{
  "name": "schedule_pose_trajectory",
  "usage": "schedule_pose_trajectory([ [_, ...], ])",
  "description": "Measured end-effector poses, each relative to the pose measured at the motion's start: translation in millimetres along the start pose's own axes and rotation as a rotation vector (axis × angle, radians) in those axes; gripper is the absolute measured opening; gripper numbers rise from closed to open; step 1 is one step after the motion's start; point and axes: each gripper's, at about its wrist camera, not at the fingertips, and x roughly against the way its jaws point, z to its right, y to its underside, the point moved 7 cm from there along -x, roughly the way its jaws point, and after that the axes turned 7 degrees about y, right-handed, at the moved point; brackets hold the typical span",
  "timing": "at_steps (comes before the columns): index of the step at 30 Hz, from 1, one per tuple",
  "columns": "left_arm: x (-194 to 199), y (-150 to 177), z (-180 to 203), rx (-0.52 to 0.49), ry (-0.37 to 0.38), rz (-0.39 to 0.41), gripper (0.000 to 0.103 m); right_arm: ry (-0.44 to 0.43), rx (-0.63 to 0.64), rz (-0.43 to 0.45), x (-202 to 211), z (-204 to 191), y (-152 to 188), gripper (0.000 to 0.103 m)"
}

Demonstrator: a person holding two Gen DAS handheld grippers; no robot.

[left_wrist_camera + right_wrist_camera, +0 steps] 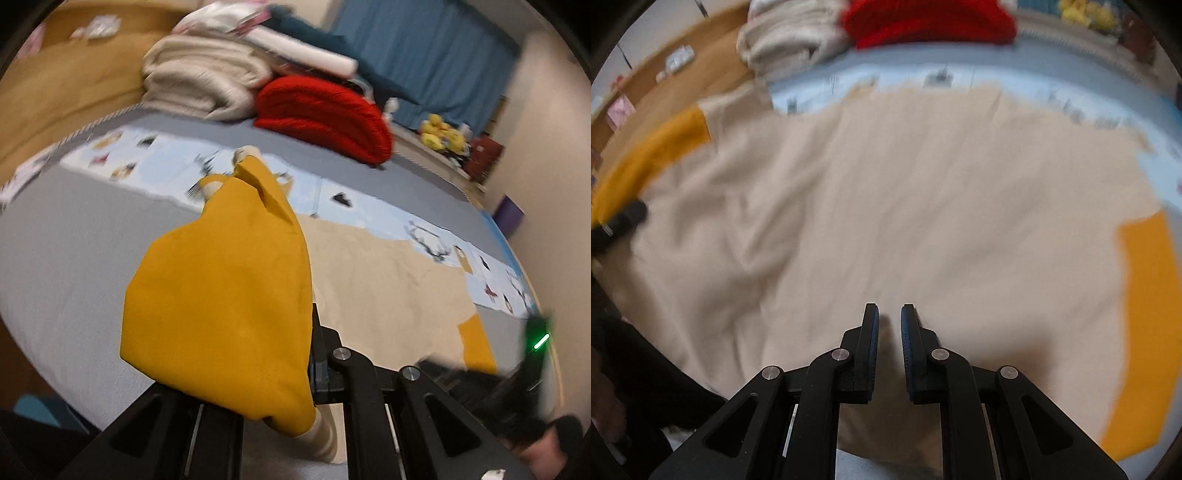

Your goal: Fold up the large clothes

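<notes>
**A:** What does the left wrist view show?

**B:** A mustard-yellow sleeve (pixel 221 306) fills the centre of the frame, draped over the left gripper (pixel 312 354); the cloth hides one finger, and the other finger stands tight against the fabric's right edge; the claw is clamped on the sleeve. The sleeve's cream cuff (pixel 245 151) points toward the upper middle of the frame.

**A:** And the rest of the garment?

**B:** The cream body of the sweater (pixel 388 280) lies spread on the grey bed (pixel 74 251), right of centre; a second yellow patch (pixel 476 343) shows at lower right. The right gripper (pixel 535 343) appears blurred at the far right edge with a green light; its state cannot be told from this view.

**A:** What of the right wrist view?

**B:** The right gripper (pixel 889 314) sits at bottom centre above the sweater (pixel 886 192); its two fingers stand slightly parted, with nothing between them; the claw is open. The other yellow sleeve (pixel 1148 314) lies flat at the right edge; the left gripper (pixel 624 221) holds the lifted sleeve (pixel 646 155) at upper left.

**A:** Anything behind?

**B:** A folded red blanket (pixel 325 110) and folded cream blankets (pixel 199 77) rest at the top of both frames; blue curtains (pixel 424 48) hang at upper right of the left view; both views are motion-blurred.
</notes>
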Motion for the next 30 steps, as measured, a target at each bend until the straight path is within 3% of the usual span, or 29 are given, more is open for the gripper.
schedule_pose_trajectory([
  [5,-4.0,-2.3,64.9,-0.136,0.068,-0.003,0.009,0.088,-0.024,0.259,107.4,69.5,-41.6,0.014],
  [6,-5.8,-1.9,80.6,-0.17,0.082,-0.007,0.009,0.127,-0.042,0.326,137.8,98.1,-48.5,0.017],
  [8,-11.3,-0.6,116.6,-0.247,0.115,-0.017,0.009,0.189,-0.058,0.402,170.9,132.6,-56.8,0.03],
  [10,-16.5,2.4,148.3,-0.311,0.138,-0.028,0.009,0.281,-0.078,0.475,206.1,178.8,-50.6,0.053],
  [12,-27.3,8.3,188.0,-0.377,0.163,-0.051,0.009,0.327,-0.108,0.51,223.8,213.0,-42.1,0.059],
  [15,-52.4,26.5,248.7,-0.486,0.197,-0.117,0.009,0.341,-0.222,0.527,235.2,254.7,-18.1,0.06],
  [17,-68.8,43.5,278.0,-0.537,0.216,-0.157,0.009,0.328,-0.286,0.493,233.6,272.4,-10.1,0.06],
  [20,-104.5,90.9,327.4,-0.621,0.264,-0.272,0.009,0.312,-0.329,0.508,236.1,287.1,-4.4,0.06],
  [23,-132.5,138.7,354.4,-0.722,0.265,-0.369,0.01,0.306,-0.343,0.461,226.9,305.8,2.8,0.06],
  [26,-152.0,177.7,362.8,-0.838,0.248,-0.454,0.02,0.26,-0.363,0.431,217.9,314.9,5.2,0.06],
  [28,-146.2,173.9,360.9,-0.814,0.272,-0.462,0.031,0.216,-0.371,0.405,208.3,315.9,6.8,0.06],
  [30,-126.5,158.9,356.4,-0.737,0.369,-0.481,0.043,0.13,-0.384,0.36,194.1,312.2,6.9,0.06],
])
